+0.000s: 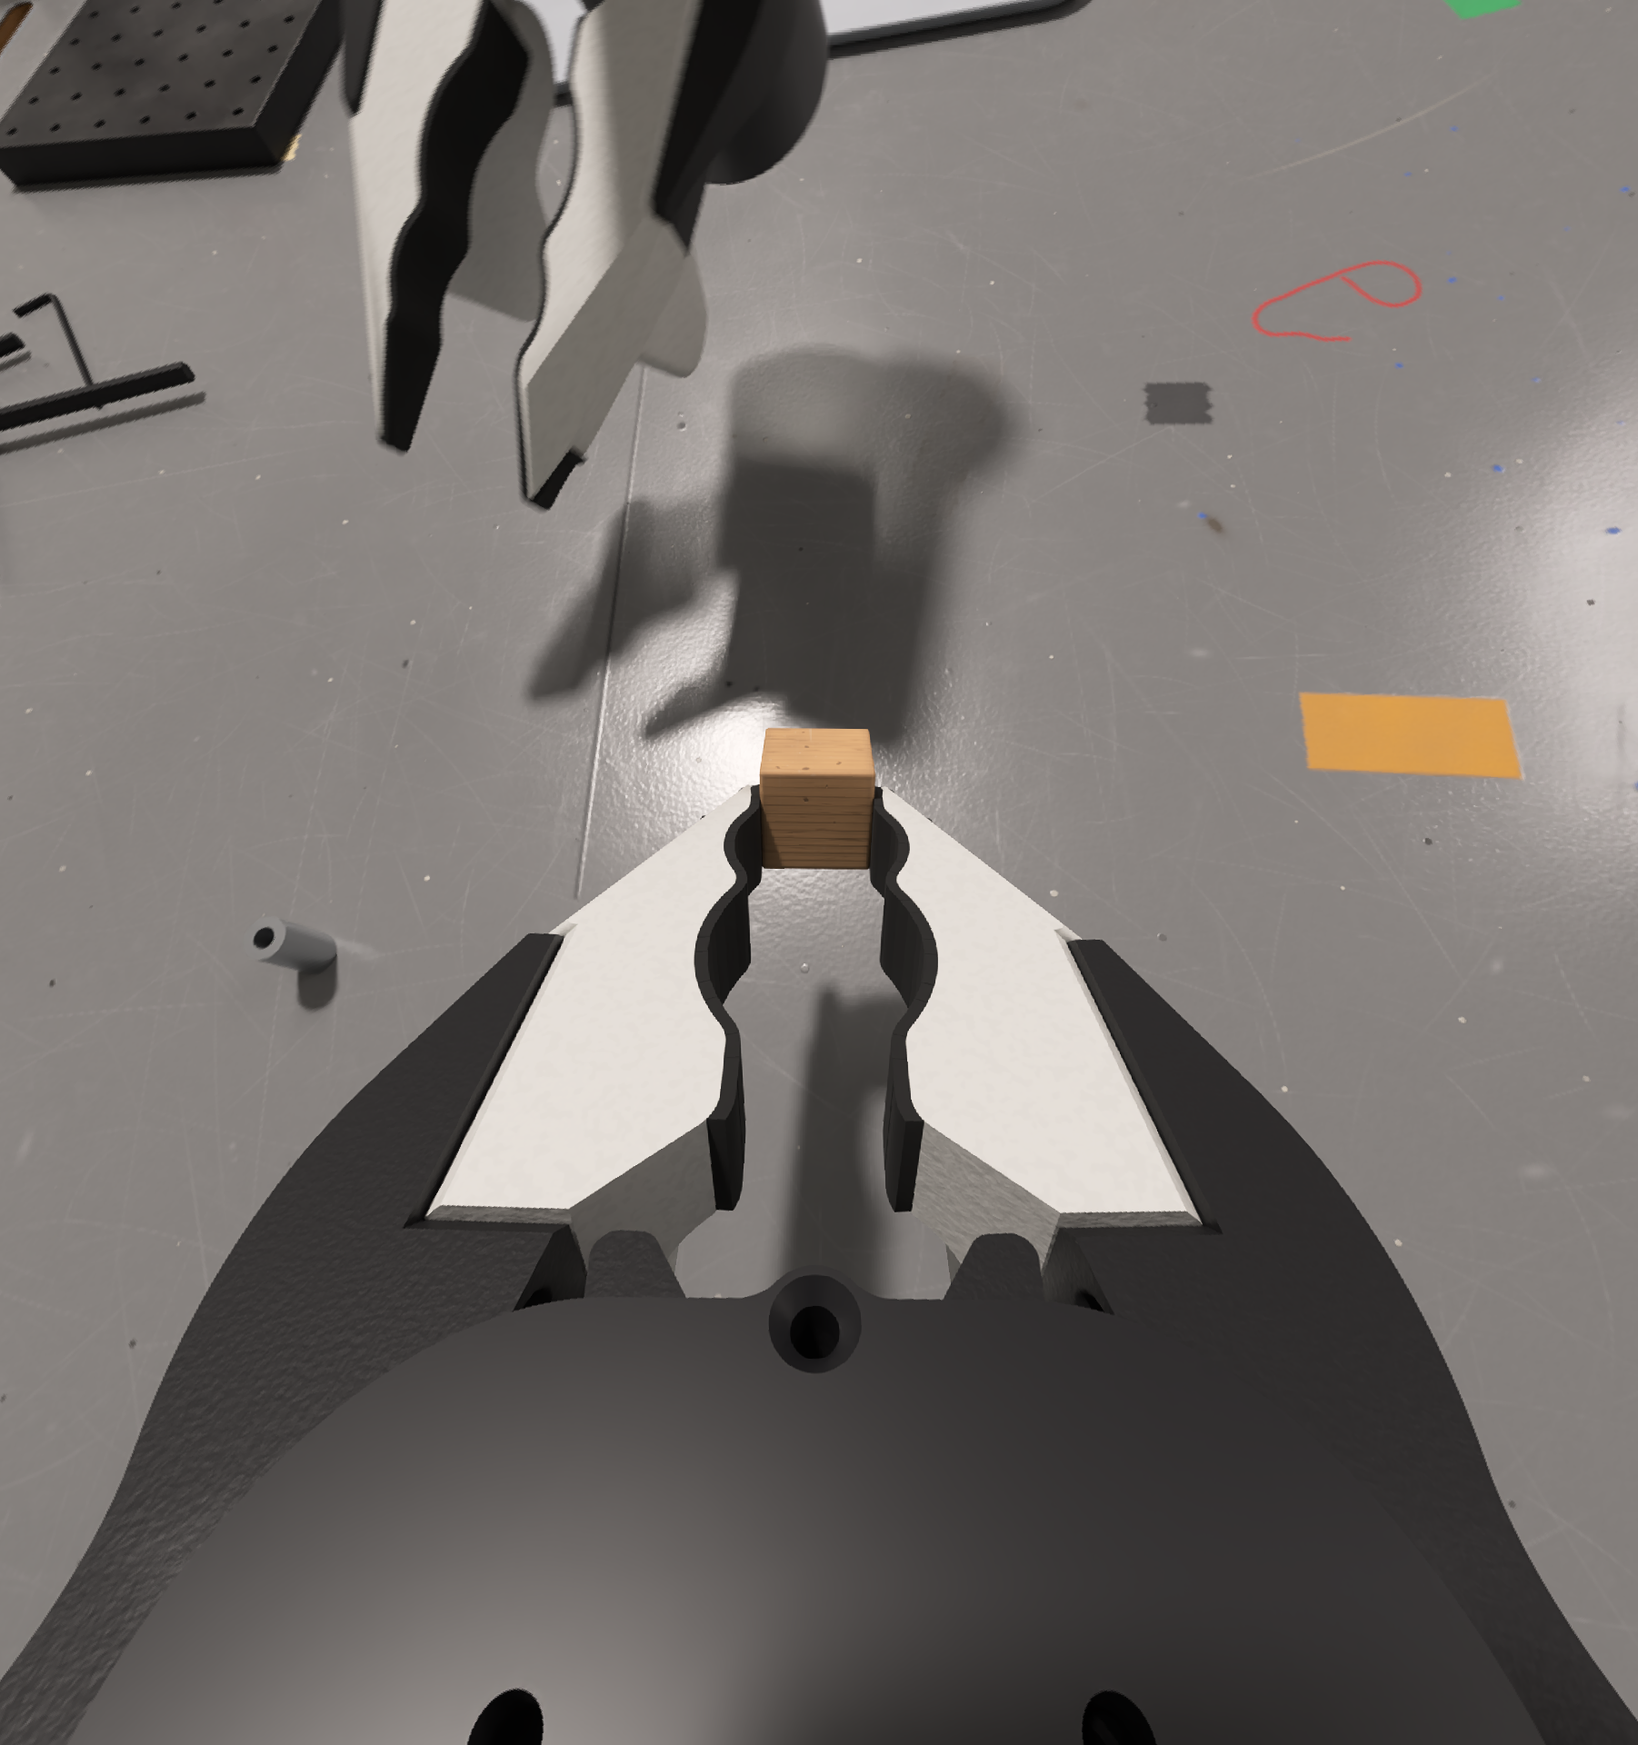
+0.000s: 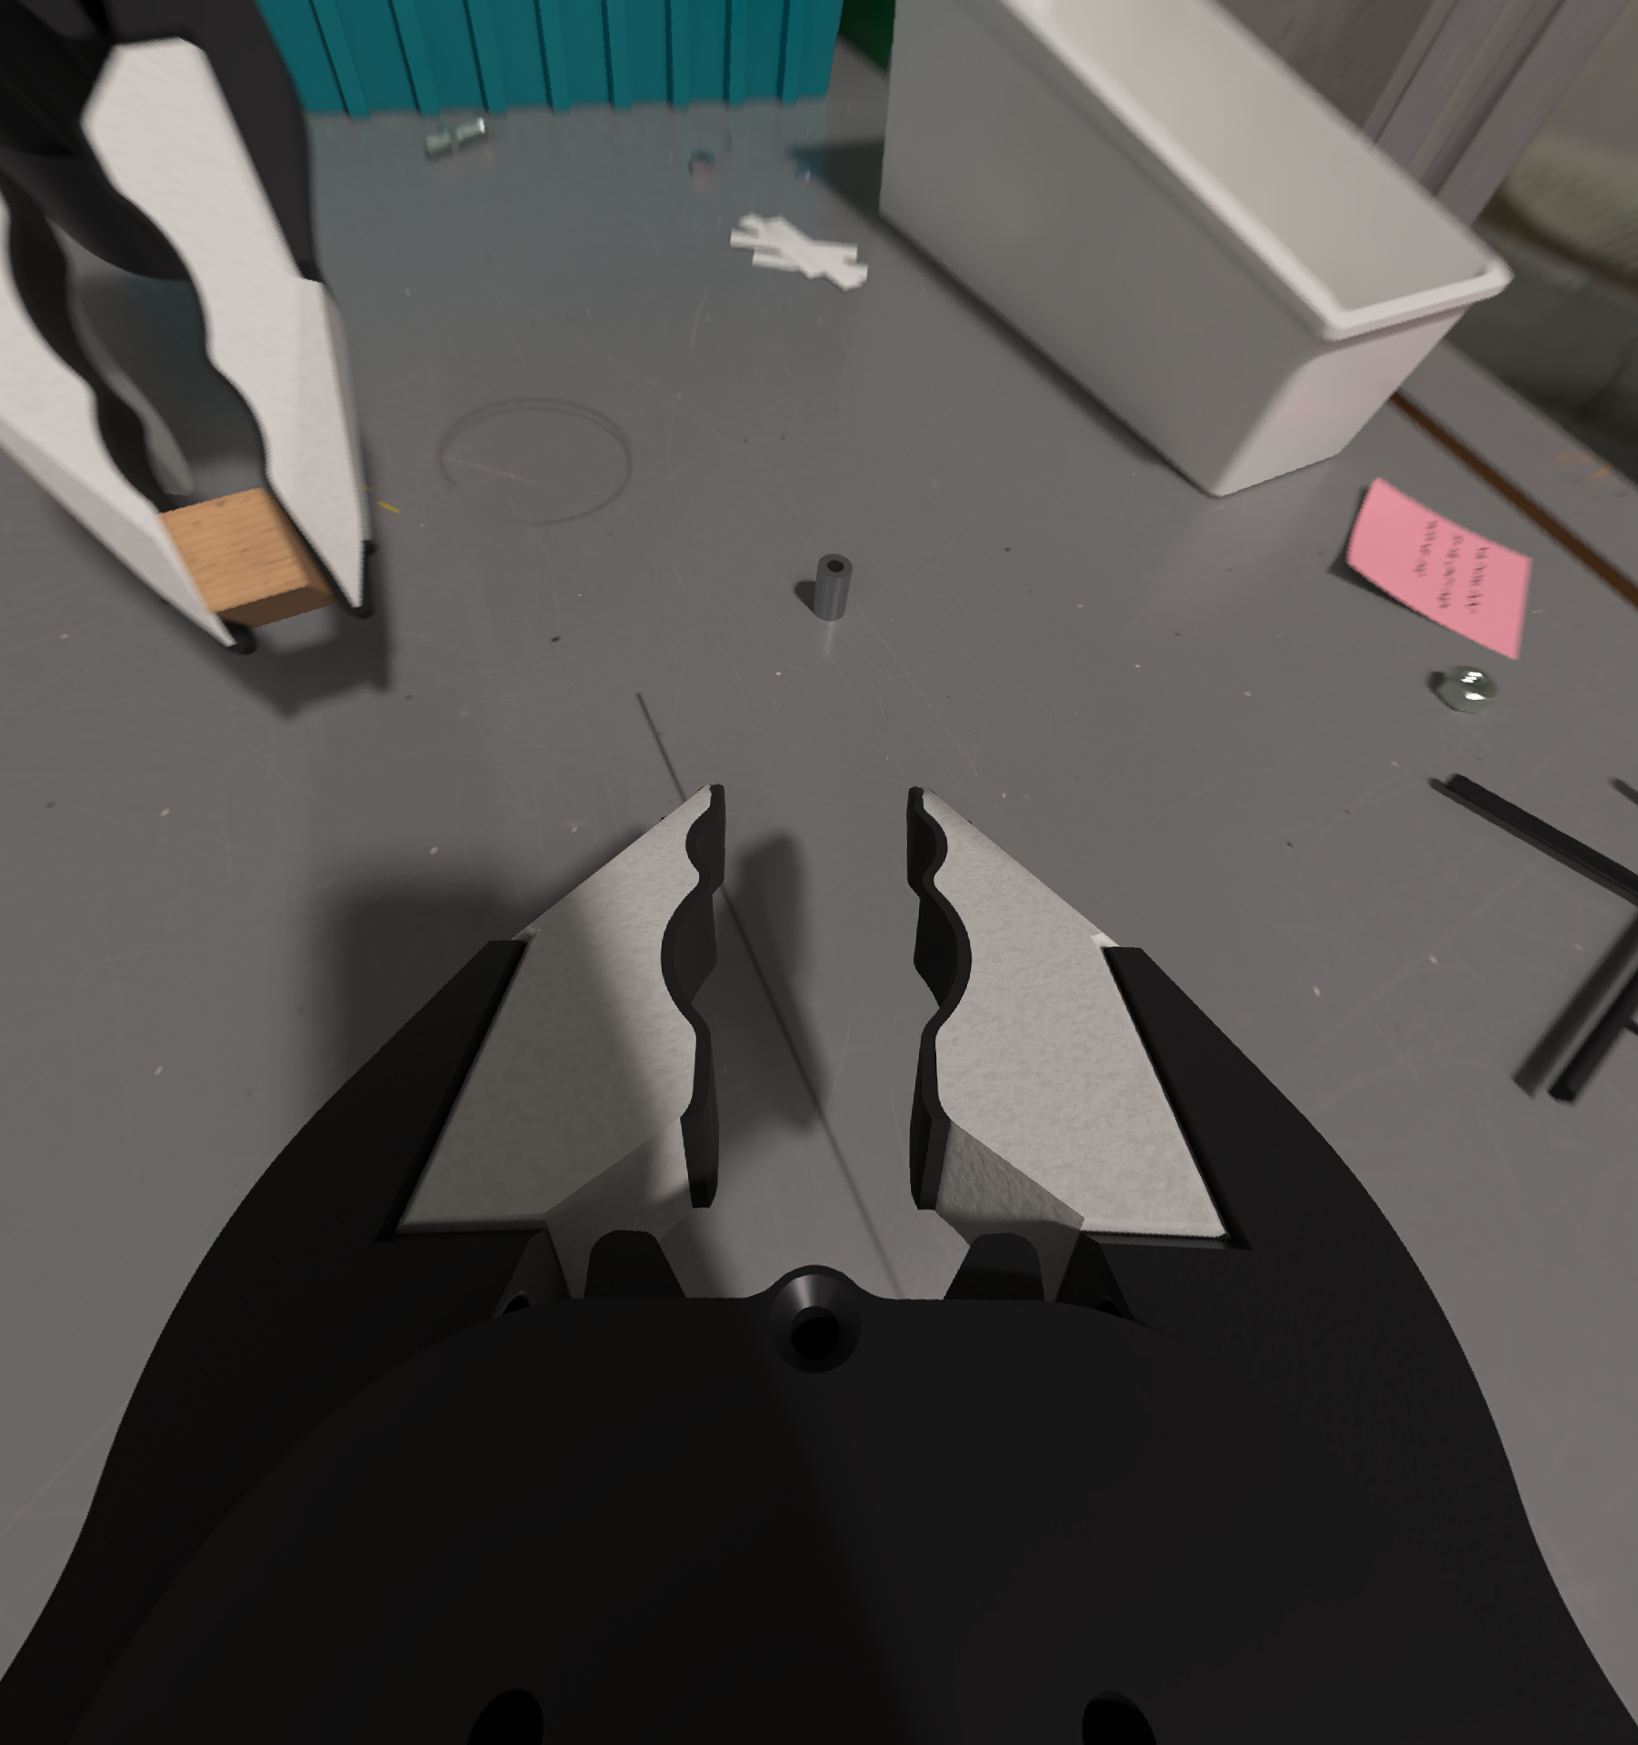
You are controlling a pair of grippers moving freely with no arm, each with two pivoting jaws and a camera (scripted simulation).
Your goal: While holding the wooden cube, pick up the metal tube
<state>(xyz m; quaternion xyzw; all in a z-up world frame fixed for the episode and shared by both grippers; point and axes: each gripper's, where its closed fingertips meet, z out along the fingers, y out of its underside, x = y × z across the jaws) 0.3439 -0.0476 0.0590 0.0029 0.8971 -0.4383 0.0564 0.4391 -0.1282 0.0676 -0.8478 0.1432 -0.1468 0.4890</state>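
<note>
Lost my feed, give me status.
Left gripper shut on small wooden cube. Right gripper open, empty. Short grey metal tube upright ahead of it, path clear.

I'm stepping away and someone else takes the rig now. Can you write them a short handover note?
Left tongs: shut on the wooden cube, pinched at the fingertips and held above the grey table.
Right tongs: open, empty, above the table.
Metal tube: standing upright on the table, ahead of the right tongs and nearly in line with their gap, apart from everything else.
Done: cube grasped.
Left: bring the right tongs forward and down around the tube, close, lift; keep the cube clamped.
</note>
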